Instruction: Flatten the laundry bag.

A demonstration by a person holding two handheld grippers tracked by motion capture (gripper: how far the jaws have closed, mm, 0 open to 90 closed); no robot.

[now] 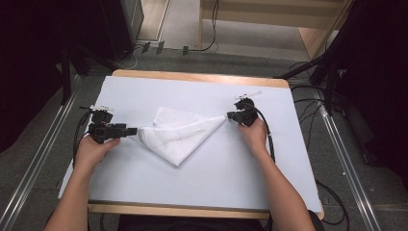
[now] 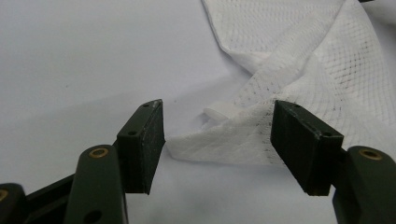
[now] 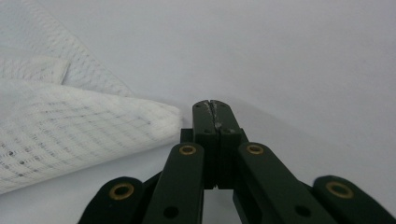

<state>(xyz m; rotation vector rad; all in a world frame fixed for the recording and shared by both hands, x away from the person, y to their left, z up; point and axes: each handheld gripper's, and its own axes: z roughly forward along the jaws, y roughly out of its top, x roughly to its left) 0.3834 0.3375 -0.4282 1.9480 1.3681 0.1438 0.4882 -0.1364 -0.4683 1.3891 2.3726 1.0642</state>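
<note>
Since the right gripper [image 3: 215, 108] has its jaws pressed together just beside the cloth's [image 1: 178, 132] right corner with no fabric between them, that corner probably won't lift if the hand pulls away. Left gripper [image 2: 217, 140] has jaws spread around the left corner, not pinching yet. Cloth's folded into a rough triangle mid tabletop [image 1: 240, 178]. Closing too shallow could let it slip out.
</note>
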